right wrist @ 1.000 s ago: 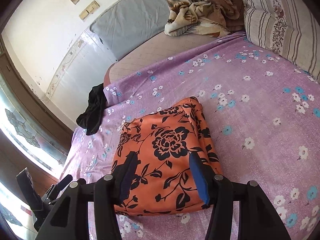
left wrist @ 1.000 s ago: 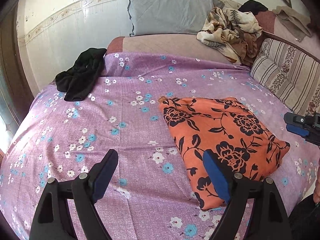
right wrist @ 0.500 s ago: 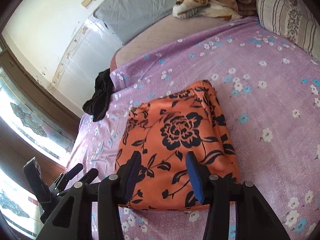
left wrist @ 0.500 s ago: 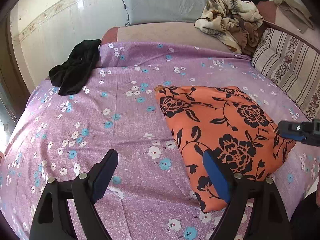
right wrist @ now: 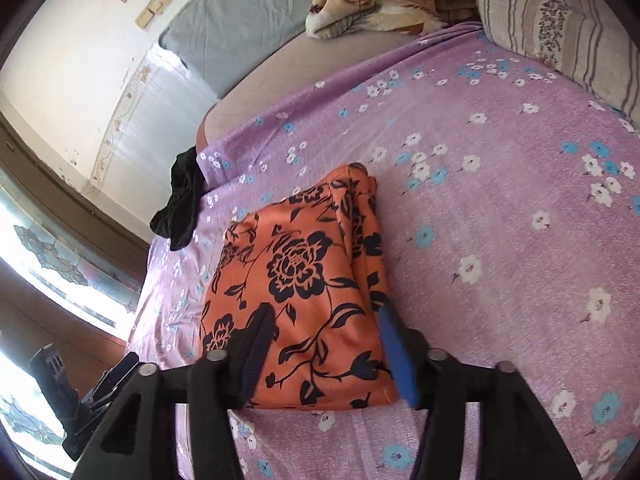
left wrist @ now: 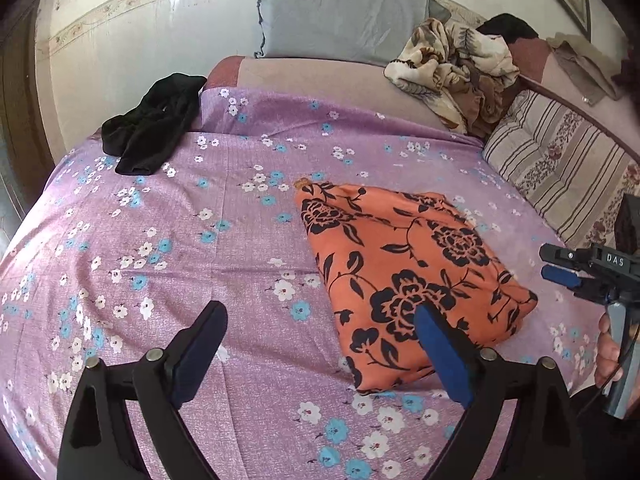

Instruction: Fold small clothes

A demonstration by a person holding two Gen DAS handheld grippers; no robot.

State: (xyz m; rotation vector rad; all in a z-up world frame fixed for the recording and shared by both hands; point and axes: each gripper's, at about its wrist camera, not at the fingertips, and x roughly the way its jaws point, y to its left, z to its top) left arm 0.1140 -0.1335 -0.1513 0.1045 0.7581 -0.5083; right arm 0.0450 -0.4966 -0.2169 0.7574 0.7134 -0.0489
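Left wrist view: a folded orange cloth (left wrist: 404,276) printed with black roses and leaves lies on the bed (left wrist: 168,240), right of the bed's middle. It is a thin, smooth fabric folded into a flat, roughly four-sided packet with soft corners and a few layered edges. Its long axis runs from the far left corner toward the near right corner in this view. The bed is covered by a lilac sheet with a fine woven grain and small white and blue flowers.

The left tool (left wrist: 318,350) hangs over the near part of the sheet with its jaws wide; they have just been opening further. The blue-padded finger shows in front of the cloth's near edge, the dark one over bare sheet, and nothing is pinched between them. At the right edge a hand (left wrist: 610,356) holds the grip of the right tool (left wrist: 560,266).

In the right wrist view the right tool (right wrist: 326,352) stands over the near end of the orange cloth (right wrist: 296,280), jaws at a middling spread that have just been opening. The cloth's near end lies between the fingers, but the pads do not press on it. Here the packet's long axis runs away from the camera, with stacked folds along its right edge.

A crumpled black garment (left wrist: 154,136) lies at the bed's far left corner. A grey pillow (left wrist: 340,12) leans against the wall, beside a rumpled beige patterned blanket (left wrist: 452,68) and a striped cushion (left wrist: 560,164).
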